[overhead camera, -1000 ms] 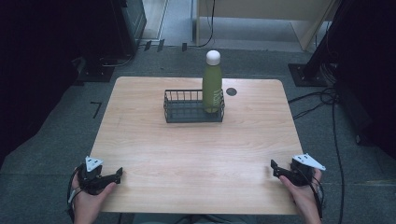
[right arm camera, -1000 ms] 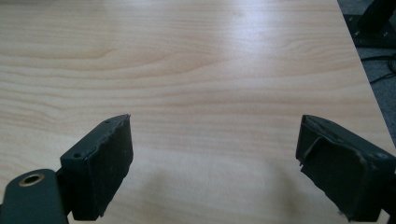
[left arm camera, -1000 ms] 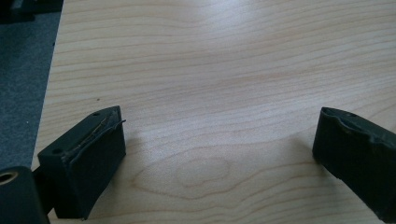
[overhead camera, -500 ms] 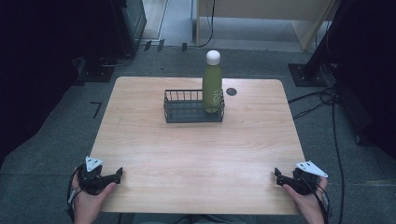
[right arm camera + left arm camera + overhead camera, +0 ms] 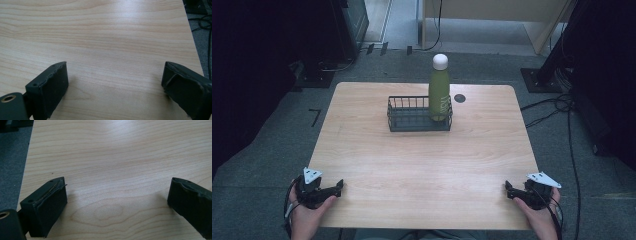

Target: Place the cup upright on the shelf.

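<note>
Green bottle (image 5: 439,92), white cap: upright in the right end of the black wire basket (image 5: 412,120), far middle of the wooden table (image 5: 422,165). Left gripper (image 5: 332,189) and right gripper (image 5: 512,192): near corners, well apart from bottle, jaws wide, empty. Handling advice: approach level, grip the body below the cap, lift straight up clear of the basket wall
</note>
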`<state>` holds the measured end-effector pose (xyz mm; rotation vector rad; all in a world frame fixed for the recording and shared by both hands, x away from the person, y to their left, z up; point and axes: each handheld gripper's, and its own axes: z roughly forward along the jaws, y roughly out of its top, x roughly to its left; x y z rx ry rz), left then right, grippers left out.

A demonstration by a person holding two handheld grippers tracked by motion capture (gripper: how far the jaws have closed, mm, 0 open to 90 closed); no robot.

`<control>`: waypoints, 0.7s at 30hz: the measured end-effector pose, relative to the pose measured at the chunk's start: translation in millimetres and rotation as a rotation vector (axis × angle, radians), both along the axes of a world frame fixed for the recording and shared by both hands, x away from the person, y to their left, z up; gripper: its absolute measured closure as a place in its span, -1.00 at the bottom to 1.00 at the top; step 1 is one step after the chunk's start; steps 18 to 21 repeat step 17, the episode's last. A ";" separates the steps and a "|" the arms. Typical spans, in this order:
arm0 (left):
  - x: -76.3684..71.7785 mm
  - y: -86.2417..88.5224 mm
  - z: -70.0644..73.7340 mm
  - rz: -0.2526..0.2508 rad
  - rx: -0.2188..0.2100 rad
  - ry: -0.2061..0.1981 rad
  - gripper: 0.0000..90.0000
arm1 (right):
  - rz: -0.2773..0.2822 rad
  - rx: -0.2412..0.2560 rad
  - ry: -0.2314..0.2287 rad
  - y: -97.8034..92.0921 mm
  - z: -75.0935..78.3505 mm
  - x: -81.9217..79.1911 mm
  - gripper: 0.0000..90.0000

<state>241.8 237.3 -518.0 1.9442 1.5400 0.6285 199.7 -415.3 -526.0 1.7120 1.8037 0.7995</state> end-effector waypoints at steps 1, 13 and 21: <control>0.0 0.0 0.0 0.000 0.000 0.000 -0.94 | 0.000 0.000 0.001 0.0 0.0 0.1 -0.85; 0.0 0.0 0.0 0.000 0.000 0.000 -0.94 | 0.000 0.001 0.001 0.1 0.1 0.2 -0.85; 1.4 -0.7 0.0 0.012 0.000 0.001 -0.95 | 0.000 0.001 0.001 0.2 0.1 0.2 -0.85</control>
